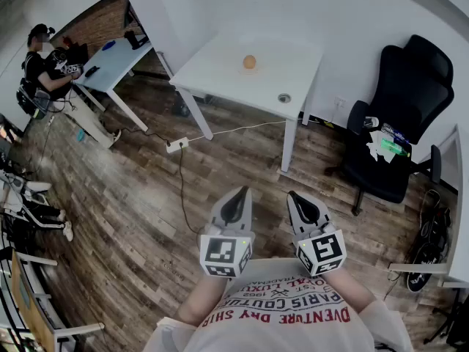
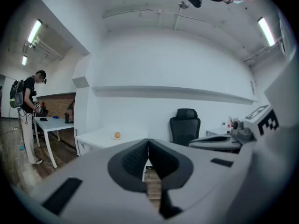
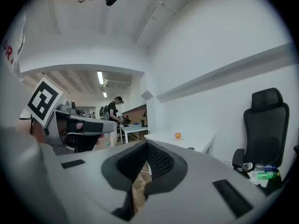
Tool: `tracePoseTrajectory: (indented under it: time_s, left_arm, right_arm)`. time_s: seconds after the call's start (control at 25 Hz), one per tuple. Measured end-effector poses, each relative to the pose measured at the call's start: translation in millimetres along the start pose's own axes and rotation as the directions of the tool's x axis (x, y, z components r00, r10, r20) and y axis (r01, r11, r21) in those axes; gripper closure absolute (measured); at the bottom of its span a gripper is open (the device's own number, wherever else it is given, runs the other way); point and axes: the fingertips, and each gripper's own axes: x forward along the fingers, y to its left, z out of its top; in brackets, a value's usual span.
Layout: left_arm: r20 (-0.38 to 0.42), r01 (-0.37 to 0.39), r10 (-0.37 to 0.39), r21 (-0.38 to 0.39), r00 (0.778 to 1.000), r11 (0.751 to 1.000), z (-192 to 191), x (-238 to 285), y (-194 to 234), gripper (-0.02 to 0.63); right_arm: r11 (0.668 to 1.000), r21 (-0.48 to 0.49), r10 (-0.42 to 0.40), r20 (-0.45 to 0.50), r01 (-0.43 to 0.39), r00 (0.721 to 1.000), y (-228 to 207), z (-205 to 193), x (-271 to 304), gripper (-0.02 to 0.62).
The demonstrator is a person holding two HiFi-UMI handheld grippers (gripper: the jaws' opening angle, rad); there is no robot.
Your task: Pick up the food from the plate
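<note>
A round orange piece of food (image 1: 249,61) lies on a small white plate (image 1: 249,68) on the white table (image 1: 220,68) across the room. It also shows far ahead in both gripper views, as the food (image 2: 117,135) and the food (image 3: 178,135). My left gripper (image 1: 238,191) and right gripper (image 1: 293,195) hang side by side close to my body, over the wooden floor, well short of the table. Both are shut with nothing between the jaws. In its own view the left gripper (image 2: 148,142) has its pads together, and so does the right gripper (image 3: 146,144).
A small round object (image 1: 284,97) sits near the table's front edge. A black office chair (image 1: 396,116) with items on its seat stands to the right. A power strip (image 1: 176,144) and cable lie on the floor before the table. A person (image 1: 40,68) stands at another table (image 1: 110,61) far left.
</note>
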Motion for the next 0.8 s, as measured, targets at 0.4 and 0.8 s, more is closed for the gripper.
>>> tracePoseTrajectory:
  time_s: [0.4, 0.8]
  left_arm:
    - [-0.02, -0.022, 0.021, -0.016, 1.0, 1.0, -4.6, 2.3, 8.5, 0.6]
    - [-0.058, -0.036, 0.034, -0.032, 0.998, 0.999, -15.5, 6.0, 7.2, 0.6]
  right_arm:
    - [1.0, 0.009, -0.008, -0.005, 0.008, 1.0, -4.8, -0.5, 0.0, 0.586]
    - [0.997, 0.069, -0.017, -0.022, 0.019, 1.0, -14.1, -12.5, -0.1, 0.586]
